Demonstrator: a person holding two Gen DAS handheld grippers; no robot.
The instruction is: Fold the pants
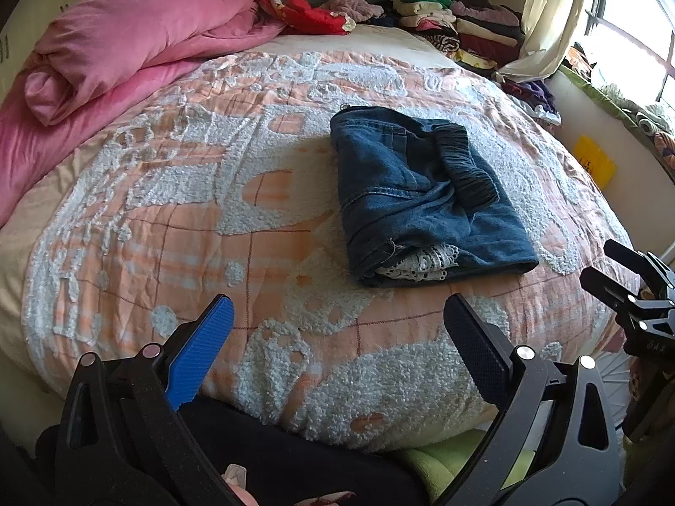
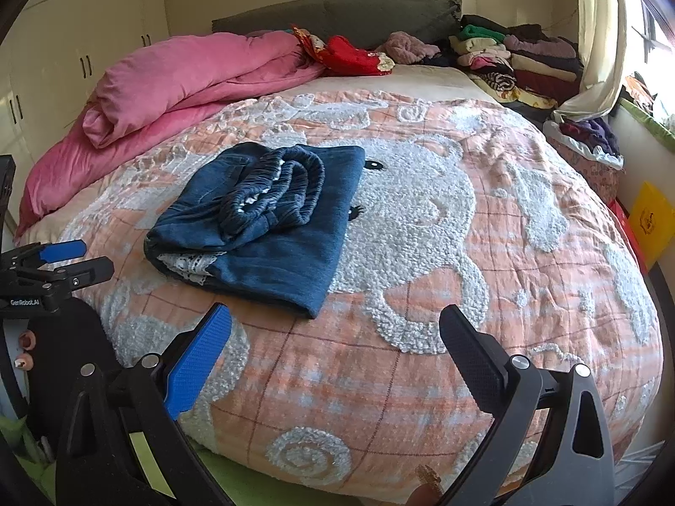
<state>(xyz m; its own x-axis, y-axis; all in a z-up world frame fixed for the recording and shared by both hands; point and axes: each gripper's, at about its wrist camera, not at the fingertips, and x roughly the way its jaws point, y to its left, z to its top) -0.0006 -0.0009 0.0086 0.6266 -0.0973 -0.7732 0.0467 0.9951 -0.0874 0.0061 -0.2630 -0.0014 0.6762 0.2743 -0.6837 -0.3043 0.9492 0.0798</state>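
Dark blue denim pants (image 1: 417,194) lie folded into a compact bundle on the orange and white bedspread (image 1: 168,211), elastic waistband on top and white lace showing at the near edge. In the right wrist view the pants (image 2: 270,219) sit left of centre. My left gripper (image 1: 337,316) is open over the near edge of the bed, short of the pants and holding nothing. My right gripper (image 2: 335,324) is also open and empty, just nearer than the bundle. Each gripper shows in the other's view: the right gripper (image 1: 624,278) at the right edge, the left gripper (image 2: 71,261) at the left.
A rolled pink duvet (image 1: 118,55) lies along the bed's far left. Stacks of folded clothes (image 1: 460,21) and a red garment (image 1: 312,14) sit by the headboard. A curtain (image 1: 544,21), window and yellow box (image 1: 595,160) are to the right. Wardrobe doors (image 2: 84,42) stand on the left.
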